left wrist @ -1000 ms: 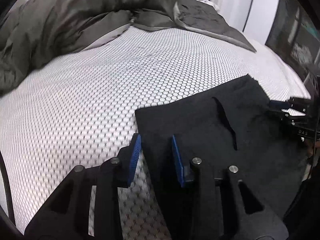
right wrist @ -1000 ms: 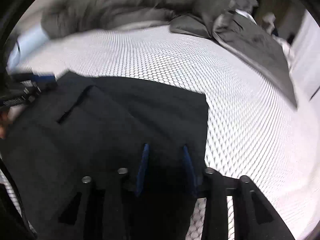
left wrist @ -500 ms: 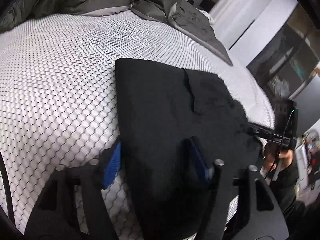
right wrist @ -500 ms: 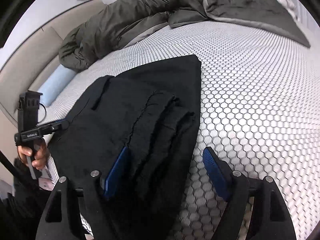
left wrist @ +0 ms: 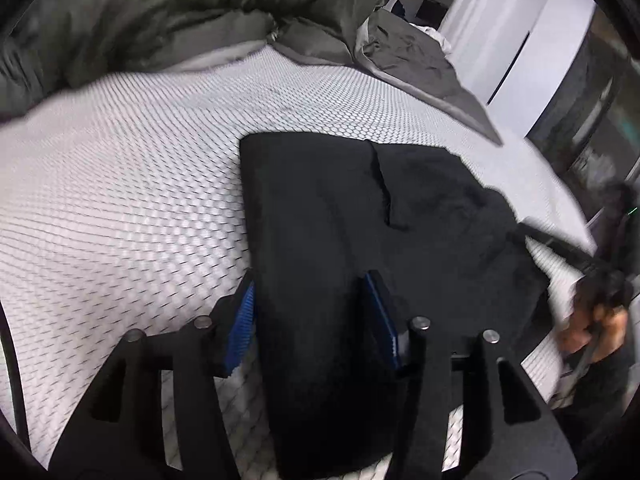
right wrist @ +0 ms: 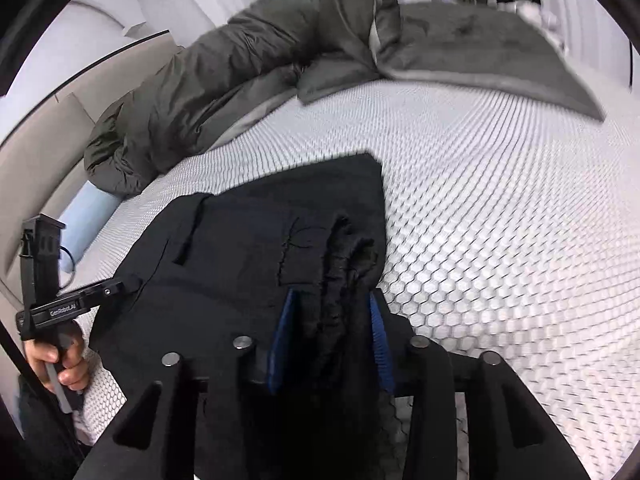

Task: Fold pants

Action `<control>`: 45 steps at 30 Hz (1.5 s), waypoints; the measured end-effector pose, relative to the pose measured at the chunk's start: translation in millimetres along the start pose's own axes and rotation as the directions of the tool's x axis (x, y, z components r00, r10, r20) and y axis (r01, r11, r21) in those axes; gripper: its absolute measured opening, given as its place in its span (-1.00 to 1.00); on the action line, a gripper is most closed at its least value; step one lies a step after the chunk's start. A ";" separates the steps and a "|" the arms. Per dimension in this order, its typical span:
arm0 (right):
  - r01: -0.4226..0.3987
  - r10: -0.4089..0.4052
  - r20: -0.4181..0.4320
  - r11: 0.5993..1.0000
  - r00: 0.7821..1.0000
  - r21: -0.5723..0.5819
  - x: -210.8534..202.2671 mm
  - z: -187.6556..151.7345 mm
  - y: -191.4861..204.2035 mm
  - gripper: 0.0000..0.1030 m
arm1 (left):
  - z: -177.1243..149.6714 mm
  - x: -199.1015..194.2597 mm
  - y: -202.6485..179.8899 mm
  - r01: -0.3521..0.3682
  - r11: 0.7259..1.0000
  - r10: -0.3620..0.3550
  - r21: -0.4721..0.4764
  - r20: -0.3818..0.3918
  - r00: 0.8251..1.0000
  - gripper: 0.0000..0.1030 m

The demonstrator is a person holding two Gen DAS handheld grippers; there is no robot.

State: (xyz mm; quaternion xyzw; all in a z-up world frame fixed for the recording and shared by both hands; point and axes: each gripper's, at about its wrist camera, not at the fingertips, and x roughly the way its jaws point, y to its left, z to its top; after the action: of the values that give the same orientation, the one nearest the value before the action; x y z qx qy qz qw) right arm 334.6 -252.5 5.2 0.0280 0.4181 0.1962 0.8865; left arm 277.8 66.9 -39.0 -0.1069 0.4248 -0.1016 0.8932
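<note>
Black pants (left wrist: 360,216) lie folded on a white honeycomb-patterned bed. In the left wrist view my left gripper (left wrist: 316,312) stands open, its blue pads on either side of the pants' near left edge, with cloth between them. In the right wrist view my right gripper (right wrist: 330,332) is partly closed around a bunched, wrinkled end of the pants (right wrist: 280,240); its pads do not clearly pinch it. The other gripper shows at each view's edge: the right gripper (left wrist: 560,248) and the left gripper (right wrist: 80,300).
A dark grey duvet (left wrist: 180,16) is heaped at the far side of the bed (left wrist: 120,184). It also shows in the right wrist view (right wrist: 240,60). A light blue pillow (right wrist: 86,216) lies by the beige headboard. White wardrobe doors (left wrist: 520,32) stand behind.
Both grippers opened wide half a second ago. The right has since narrowed around the bunched cloth. The left stays open over the pants' edge.
</note>
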 end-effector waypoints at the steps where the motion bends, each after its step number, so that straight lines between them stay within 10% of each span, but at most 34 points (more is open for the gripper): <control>1: 0.014 -0.013 0.035 1.000 0.999 -0.026 -11.1 0.2 3.0 -0.03 | -5.2 -8.1 -4.9 -0.022 1.000 0.022 0.016 0.022 1.000 0.05; 6: -0.018 0.027 0.058 0.990 0.998 -0.138 -35.2 -15.4 34.6 0.09 | -39.5 -34.1 -35.3 -0.054 0.986 0.043 0.160 0.067 0.997 0.35; 10: 0.112 -0.124 -0.030 0.958 0.992 -0.263 -2.4 -39.0 47.8 0.09 | -56.1 -31.2 -26.1 -0.074 0.980 0.070 0.187 0.031 0.997 0.43; 17: 0.116 -0.116 0.012 0.978 0.993 -0.174 -14.6 -43.6 28.9 0.23 | -66.1 -48.5 -15.8 -0.127 0.980 0.114 0.150 0.095 0.989 0.51; 25: 0.109 -0.072 0.202 0.977 0.977 -0.182 -75.6 -57.1 52.6 0.99 | -87.0 -93.6 -50.5 -0.186 0.972 0.147 0.140 0.253 0.956 0.93; 34: 0.039 0.024 0.343 0.984 0.939 -0.175 -127.1 -95.4 58.8 1.00 | -110.1 -131.8 -52.7 -0.182 0.983 0.171 -0.006 0.374 0.912 0.99; 45: 0.051 0.002 0.414 0.992 0.910 -0.118 -142.0 -102.1 59.1 1.00 | -123.9 -148.5 -80.0 -0.195 0.977 0.142 0.083 0.429 0.892 0.99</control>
State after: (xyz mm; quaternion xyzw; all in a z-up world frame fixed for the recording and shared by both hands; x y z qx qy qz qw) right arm 157.2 -262.5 55.3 0.0073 0.2080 0.2008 0.9573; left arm 81.9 17.9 16.3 -0.0336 0.2229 -0.0243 0.9740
